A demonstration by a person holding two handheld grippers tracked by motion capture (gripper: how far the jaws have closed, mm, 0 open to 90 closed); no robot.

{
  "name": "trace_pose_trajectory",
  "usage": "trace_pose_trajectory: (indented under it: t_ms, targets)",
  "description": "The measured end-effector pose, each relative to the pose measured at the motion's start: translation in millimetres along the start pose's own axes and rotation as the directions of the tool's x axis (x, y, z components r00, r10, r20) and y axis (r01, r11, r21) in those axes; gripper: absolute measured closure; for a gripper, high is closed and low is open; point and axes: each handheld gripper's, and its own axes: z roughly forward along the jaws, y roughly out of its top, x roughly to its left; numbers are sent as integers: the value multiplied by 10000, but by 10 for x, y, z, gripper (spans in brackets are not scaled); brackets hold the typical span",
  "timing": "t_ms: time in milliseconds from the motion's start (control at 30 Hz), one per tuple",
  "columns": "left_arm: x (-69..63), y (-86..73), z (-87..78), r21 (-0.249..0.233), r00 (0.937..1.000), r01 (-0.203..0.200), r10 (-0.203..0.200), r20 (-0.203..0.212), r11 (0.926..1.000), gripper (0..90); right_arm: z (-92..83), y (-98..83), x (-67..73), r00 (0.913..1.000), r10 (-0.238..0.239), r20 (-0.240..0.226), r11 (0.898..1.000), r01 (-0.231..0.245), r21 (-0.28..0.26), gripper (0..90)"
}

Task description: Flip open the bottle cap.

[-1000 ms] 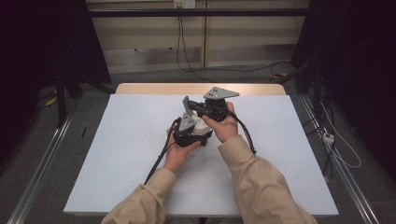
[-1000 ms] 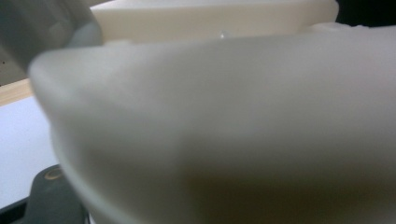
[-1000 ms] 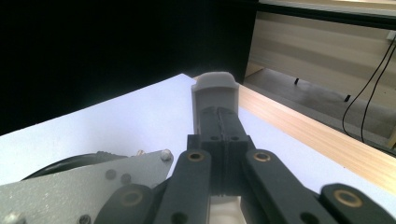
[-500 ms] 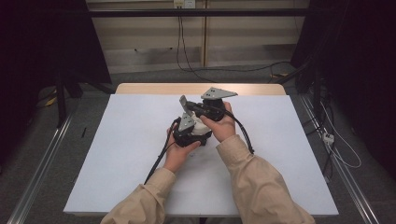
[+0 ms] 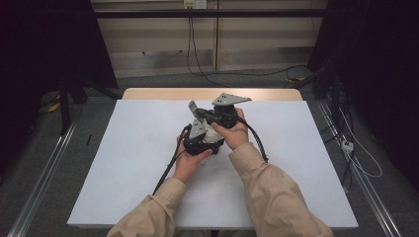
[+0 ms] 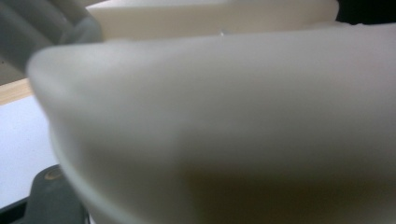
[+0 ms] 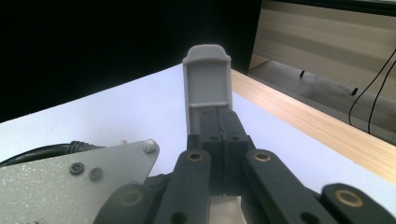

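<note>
**A:** Where are your hands right now?

**B:** Both are up over the middle of the table [image 5: 123, 163], close together. My left gripper [image 5: 197, 129] is nearest me. I can't see its tips, but I take it as closed down narrow. A pale thing [image 6: 210, 130] sits so close to its camera that it's all blur. From above it's a white patch [image 5: 213, 134] tucked between my two hands. I can't tell whether I'm actually pinching it.

**A:** And the right?

**B:** My right gripper [image 7: 207, 74] is just beyond, and its jaws are pressed flat together with nothing between them. It points out toward the table's wooden far edge [image 7: 303, 126].

**A:** So how would you handle this step?

**B:** I think I should pull the left hand back a little until the pale thing comes into focus. Then I'd check the hold before doing anything else. The right jaws would have to open before they can help. I'd also lift the trailing cable [image 5: 168, 168] clear, because it could snag my sleeve.
</note>
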Motion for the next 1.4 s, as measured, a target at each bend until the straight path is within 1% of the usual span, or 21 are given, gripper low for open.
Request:
trace_pose_trajectory:
  t_ms: [233, 267, 367, 400, 433, 467, 500, 533, 767, 800, 900, 967, 1000, 1033, 1167, 1233, 1300, 1333, 1367, 1400]
  targets:
    - [0, -2, 4, -69, 9999, 110, -109, 1, 9999, 185, 13, 0, -12, 10000, -9, 4, 10000, 9, -30, 900]
    - [10, 1, 3, -51, 10000, -24, 24, -1, 10000, 186, 15, 2, -14, 10000, -18, 0, 10000, 18, -28, 900]
    - [10, 0, 3, -52, 10000, -17, 17, -14, 10000, 185, 22, 5, -18, 10000, -16, -26, 10000, 16, 2, 900]
    - [-3, -3, 5, -61, 9999, 115, -115, -26, 9999, 185, 24, 7, -22, 10000, -50, -27, 10000, 50, 10, 900]
    - [-4, -1, 4, -22, 10000, 44, -44, -35, 10000, 185, 28, 8, -23, 10000, -47, -38, 10000, 48, 22, 900]
    - [3, 2, 2, -1, 9999, -115, 115, -40, 9999, 185, 33, 7, -25, 10000, -57, -38, 10000, 58, 33, 900]
    - [4, 2, 2, 1, 9999, -101, 101, -41, 9999, 186, 37, 8, -26, 10000, -52, -39, 10000, 52, 51, 900]
    - [-5, -1, 3, -16, 10000, 55, -55, -42, 10000, 185, 42, 8, -24, 10000, -66, -49, 10000, 66, 51, 900]
    - [-6, 0, 3, -1, 9999, 83, -83, -71, 10000, 185, 61, 2, -30, 9999, 28, -114, 10000, -27, 6, 900]
    - [1, 3, 4, 12, 10000, -24, 24, -27, 10000, 184, 61, 2, -32, 9999, 44, -116, 10000, -44, -3, 900]
    - [5, 5, -1, 33, 10000, -49, 49, -7, 10000, 183, 58, 1, -33, 9999, 67, -116, 10000, -67, -13, 900]
    - [0, 4, -5, 14, 9999, 74, -73, -69, 10000, 182, 59, 1, -30, 9999, 69, -148, 10000, -69, -8, 900]
    - [1, 5, -8, 49, 10000, 36, -35, -77, 10000, 180, 61, -1, -27, 9999, 54, -149, 10000, -54, 11, 900]
    - [8, 6, -11, 116, 9999, -100, 100, -47, 9999, 176, 65, -3, -23, 9999, 67, -147, 10000, -66, 29, 900]
    - [16, 3, -28, 320, 10000, -59, 60, -37, 9995, 155, 78, -12, -15, 9999, 2, -146, 10000, -1, 79, 900]
    - [16, 2, -34, 316, 10000, -87, 87, 20, 9995, 163, 76, -13, -18, 9999, 13, -137, 10000, -12, 79, 900]
    - [6, -1, -39, 323, 10000, -26, 29, -65, 9995, 172, 75, -13, -21, 9999, -28, -114, 9999, 30, 115, 900]
    - [9, -3, -39, 307, 9999, -145, 146, -49, 9994, 175, 74, -12, -21, 9999, -20, -114, 9999, 21, 105, 900]
    - [1, -10, -42, 269, 9999, -31, 33, -95, 9996, 177, 72, -10, -21, 9999, -23, -108, 9999, 24, 102, 900]
    - [-1, -15, -44, 260, 9999, -37, 40, -110, 9997, 179, 69, -8, -22, 9999, -19, -106, 9999, 20, 102, 900]
